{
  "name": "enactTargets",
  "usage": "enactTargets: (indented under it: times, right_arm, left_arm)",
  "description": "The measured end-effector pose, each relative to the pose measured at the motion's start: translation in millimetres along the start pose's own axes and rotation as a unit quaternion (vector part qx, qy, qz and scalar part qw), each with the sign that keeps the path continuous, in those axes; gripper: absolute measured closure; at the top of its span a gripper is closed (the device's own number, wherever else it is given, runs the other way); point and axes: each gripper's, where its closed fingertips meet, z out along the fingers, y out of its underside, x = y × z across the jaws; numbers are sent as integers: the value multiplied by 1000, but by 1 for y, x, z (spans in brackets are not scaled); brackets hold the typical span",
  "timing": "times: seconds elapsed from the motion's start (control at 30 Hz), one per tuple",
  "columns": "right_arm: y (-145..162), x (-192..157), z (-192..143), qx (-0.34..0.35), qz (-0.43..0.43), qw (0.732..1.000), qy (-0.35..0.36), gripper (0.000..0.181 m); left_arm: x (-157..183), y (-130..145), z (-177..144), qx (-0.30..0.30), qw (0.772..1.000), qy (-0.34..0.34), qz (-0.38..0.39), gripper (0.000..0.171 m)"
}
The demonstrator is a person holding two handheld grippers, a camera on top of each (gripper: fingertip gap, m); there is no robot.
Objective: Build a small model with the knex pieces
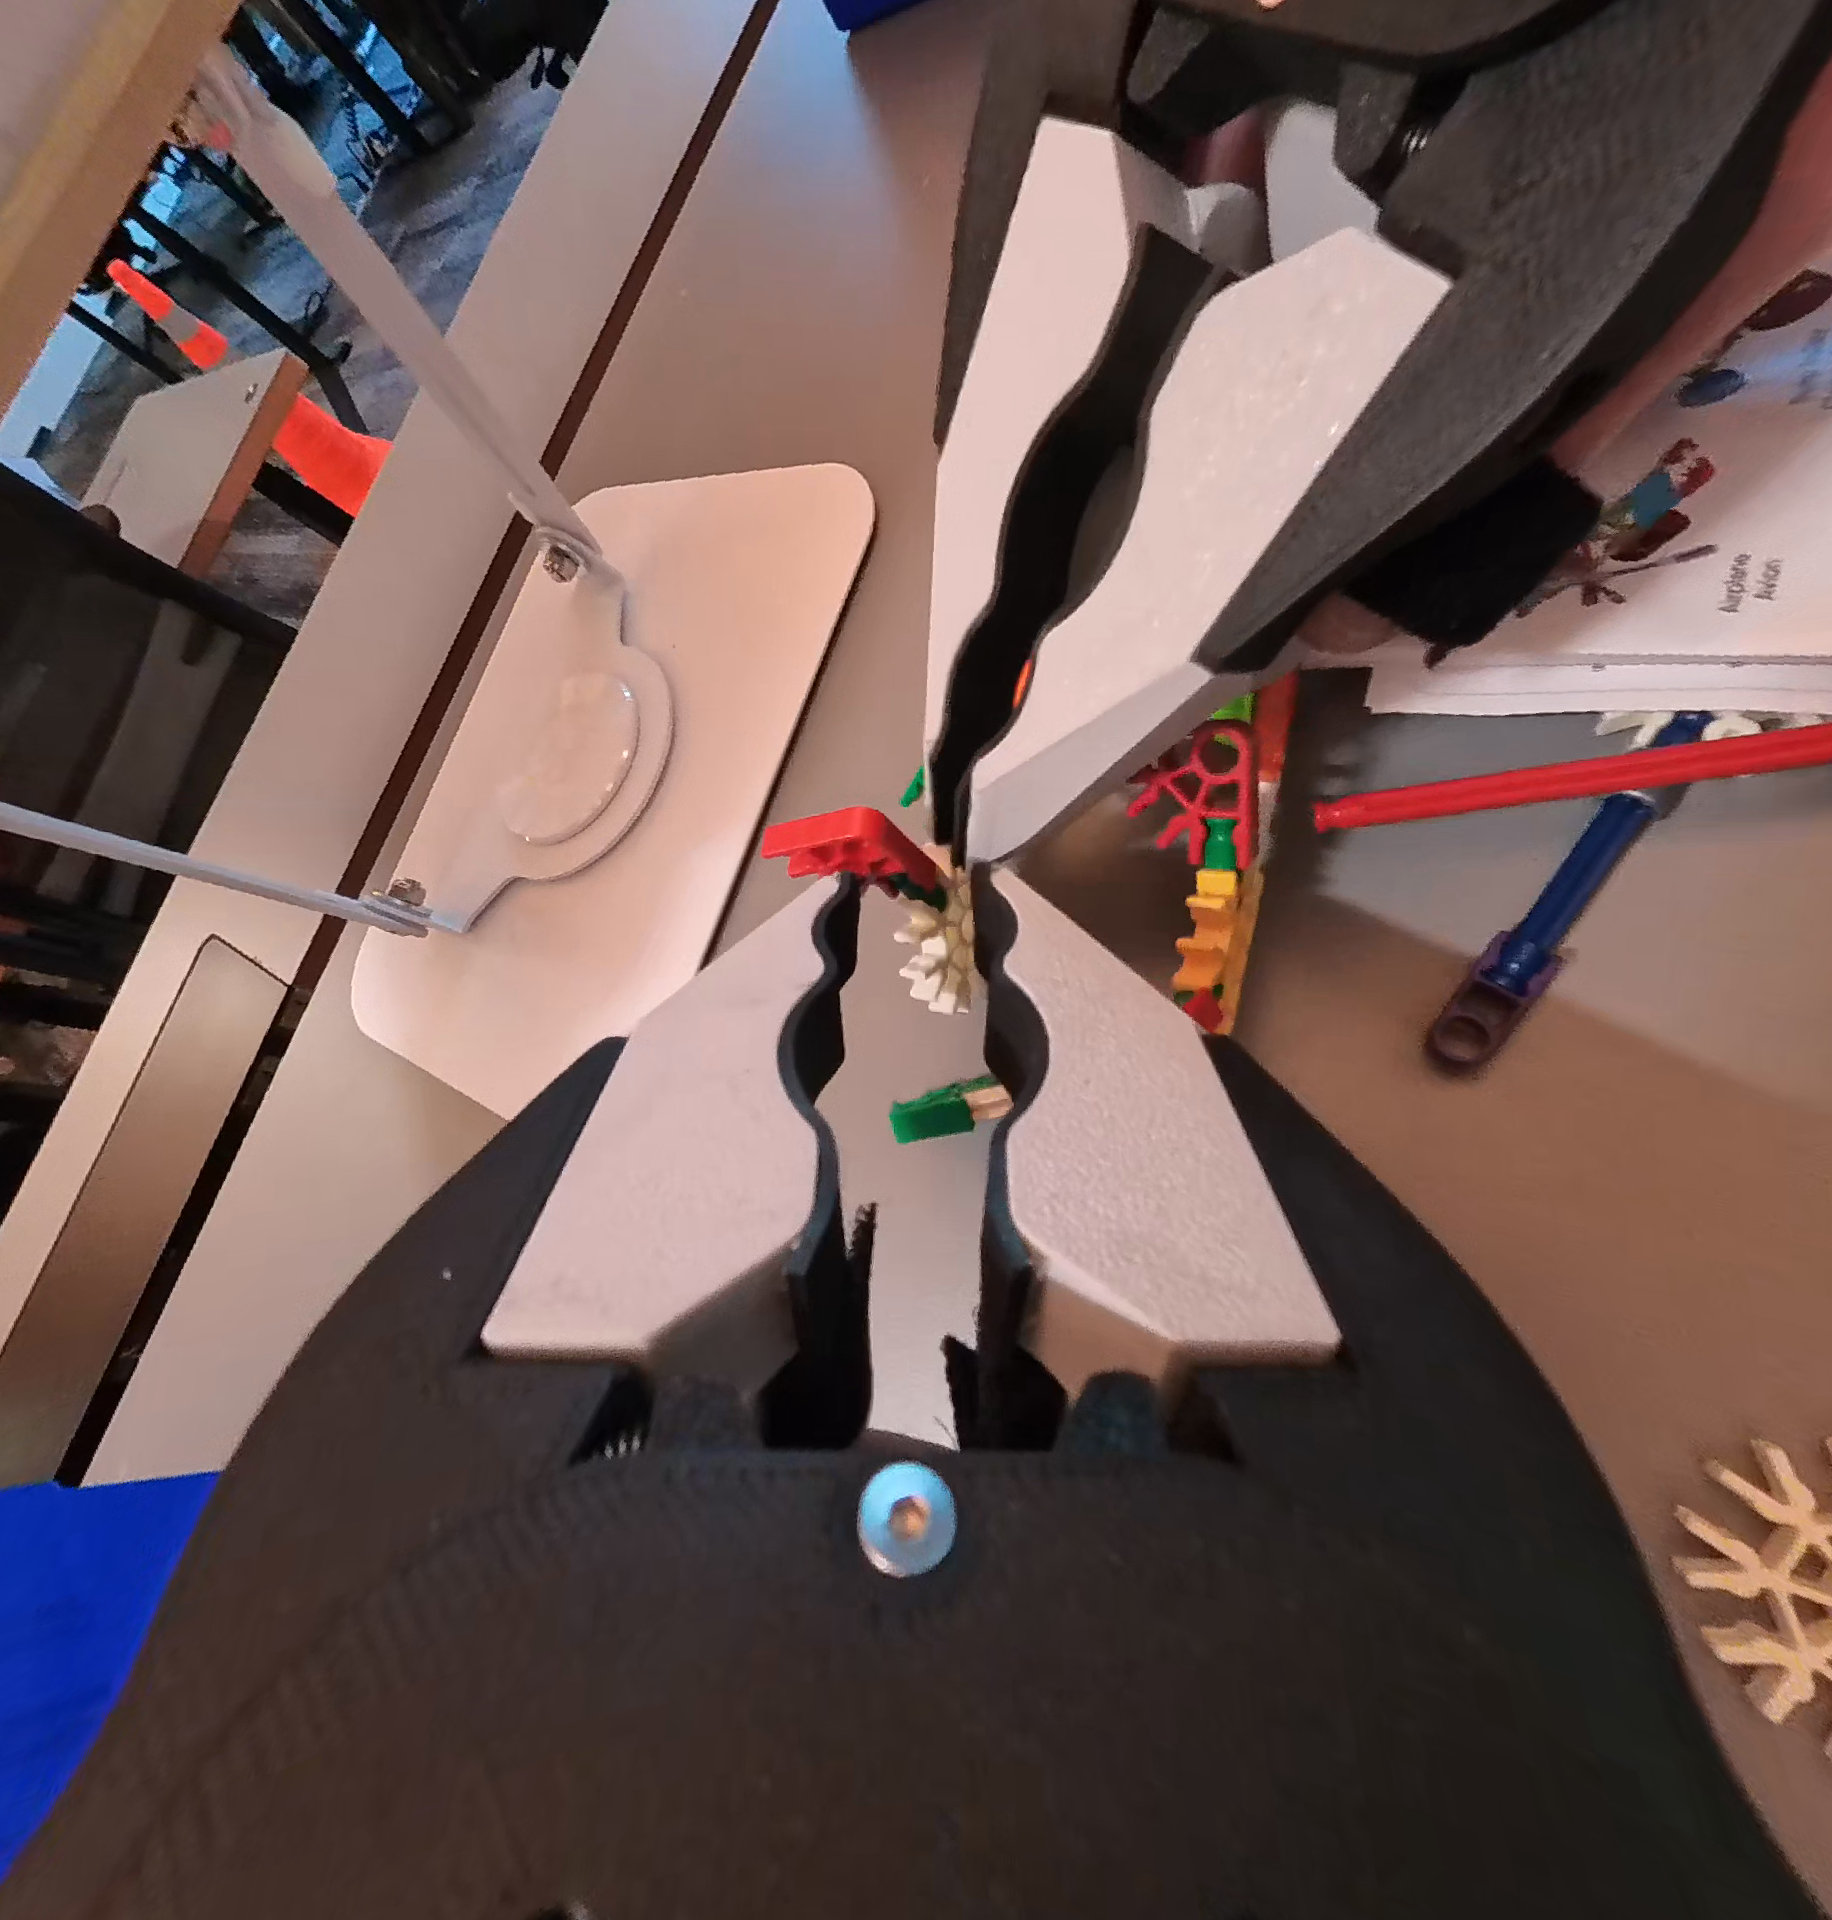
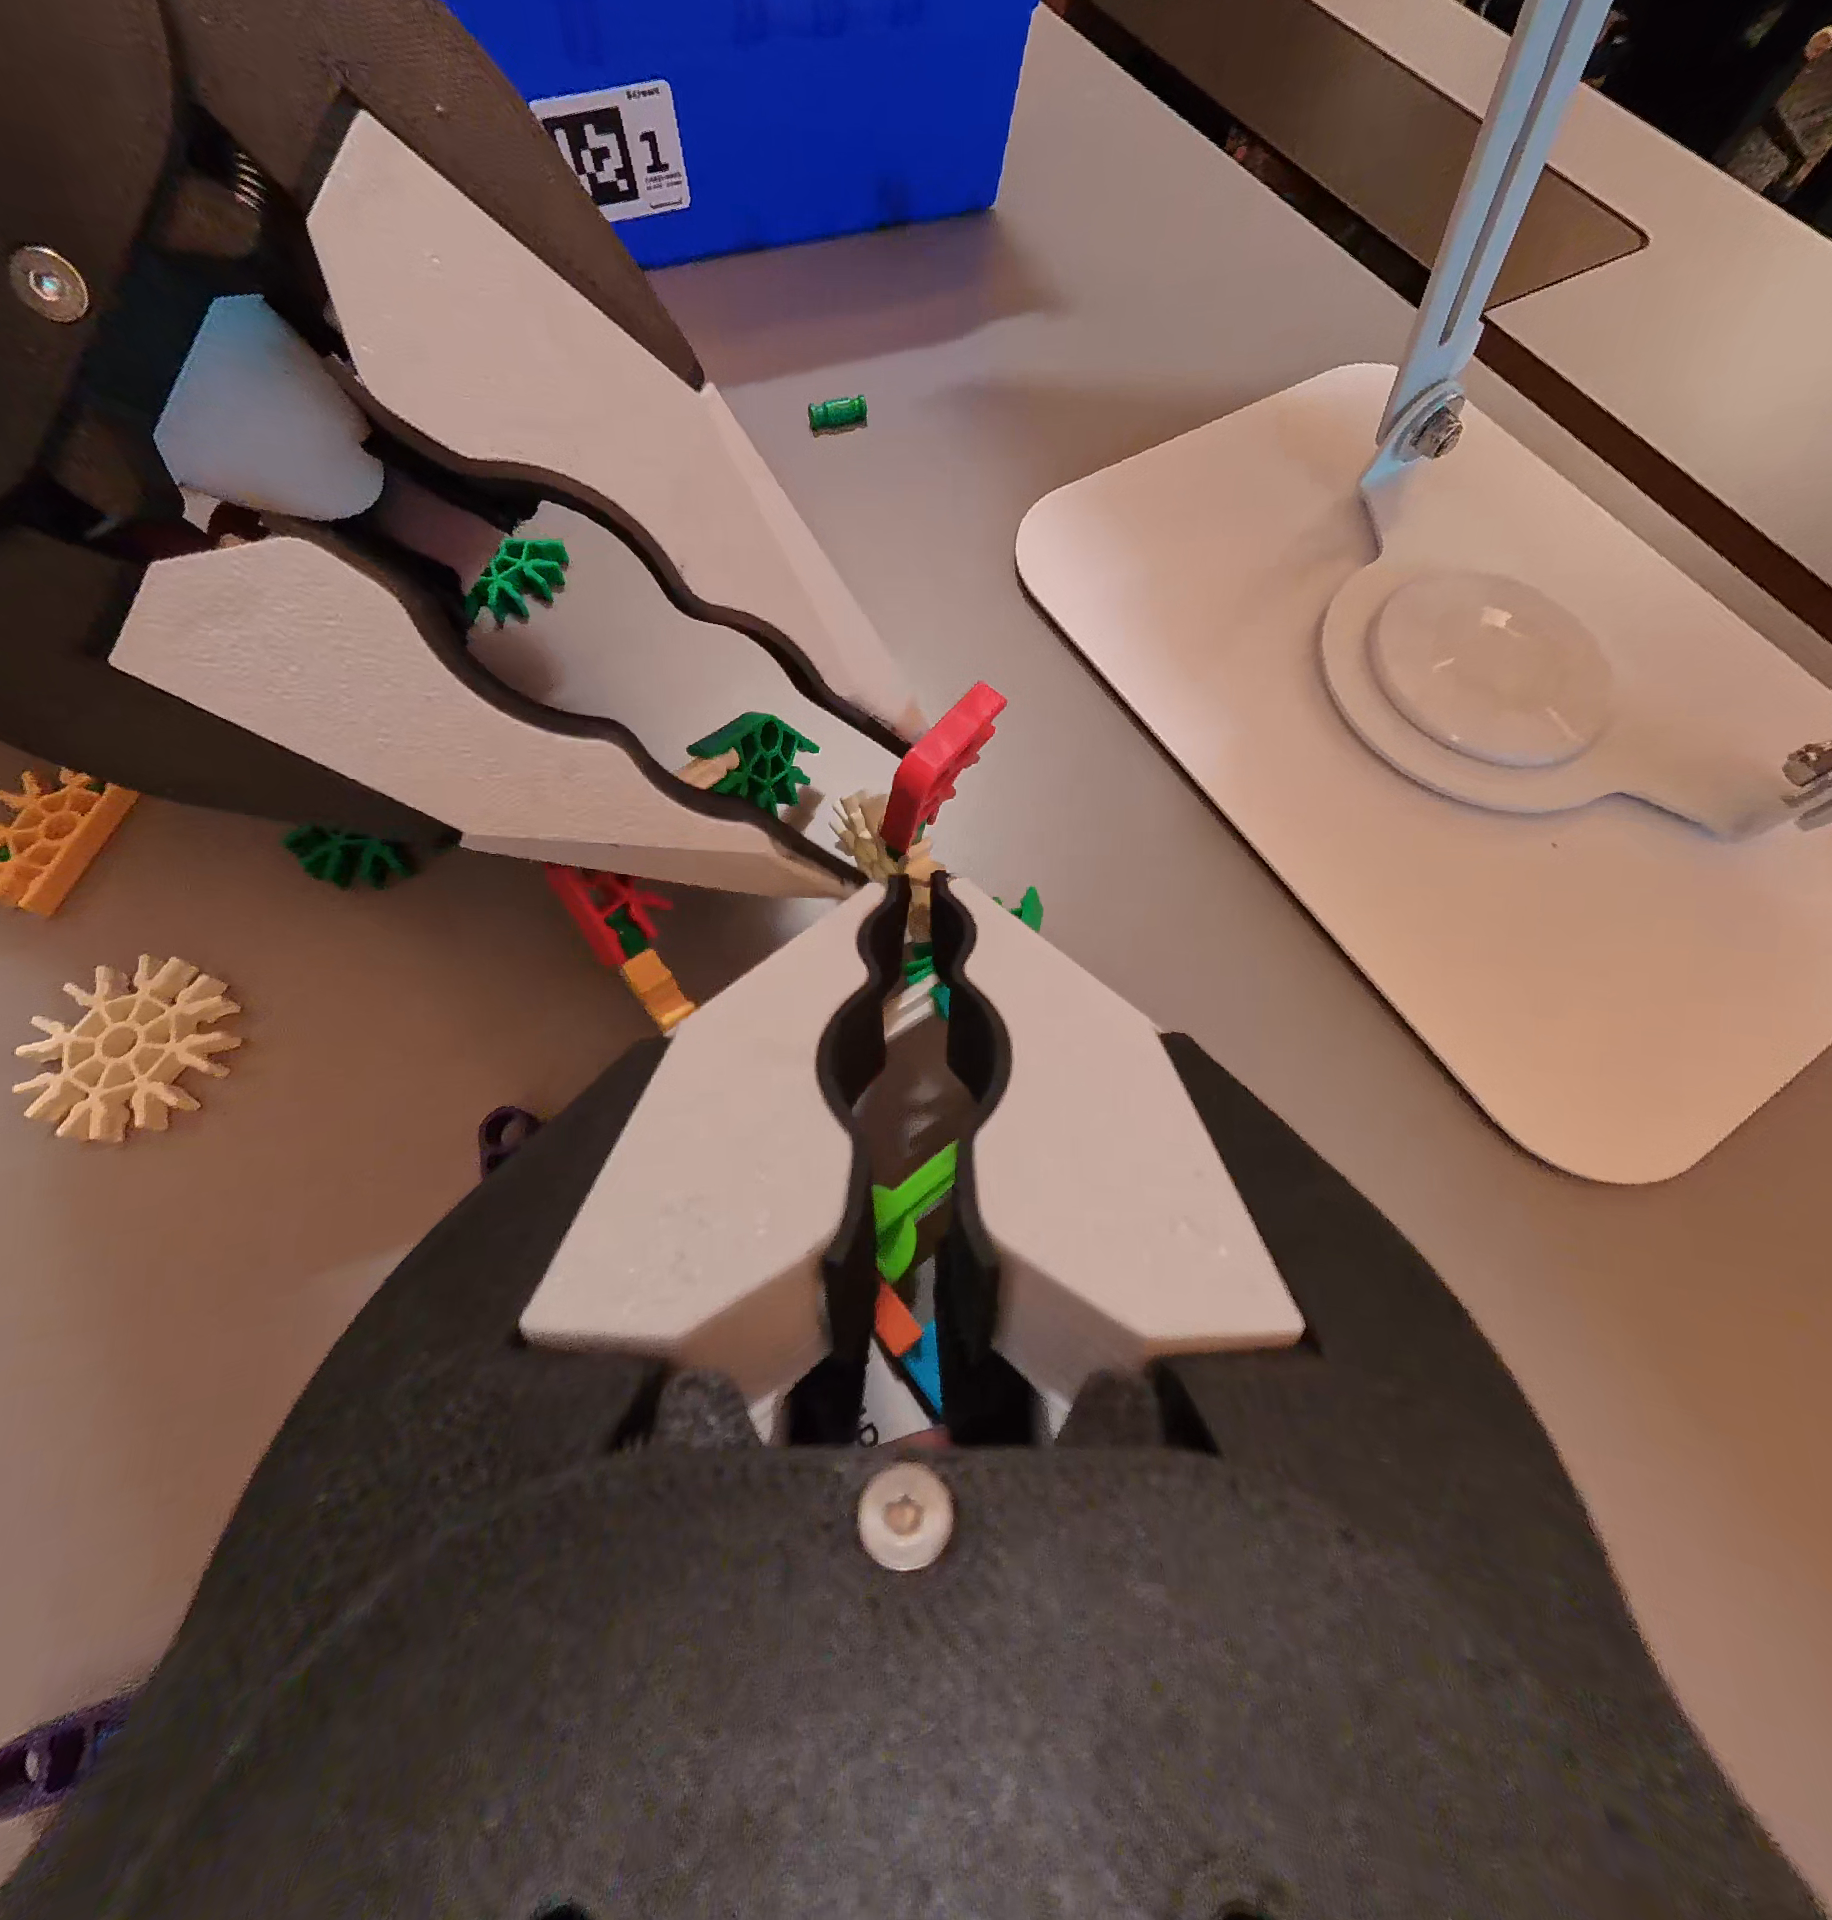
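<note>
Only the right wrist view shows the blue bin [image 2: 787, 114]. Both tongs, left [image 1: 917, 883] and right [image 2: 917, 883], are pinched on one small cluster [image 2: 917, 821], its red connector [image 2: 943, 764] pointing up.

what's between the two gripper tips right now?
A small toy assembly: a cream snowflake connector with a red connector attached. The left gripper and right gripper meet at it, in both wrist views.

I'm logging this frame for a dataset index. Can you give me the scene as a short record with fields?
setting: grey table
left gripper: shut on a small assembly of cream connector and red connector
right gripper: shut on the same assembly, tip to tip with the left
loose parts: cream snowflake, green connectors, green rod
nearby: white stand base, blue bin, printed sheet
</note>
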Motion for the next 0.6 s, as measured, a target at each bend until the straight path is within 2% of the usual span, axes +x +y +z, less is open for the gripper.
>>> enactTargets:
  times: [0.37, 0.6]
  right_arm:
    - [0, 0, 3, 3, -4, 1000, 11, 181]
    - [0, -1, 3, 4, -6, 1000, 11, 181]
  left_arm:
    - [-5, 3, 1, 6, 1000, 4, -13, 158]
    - [-5, 3, 2, 28, 999, 17, 6, 158]
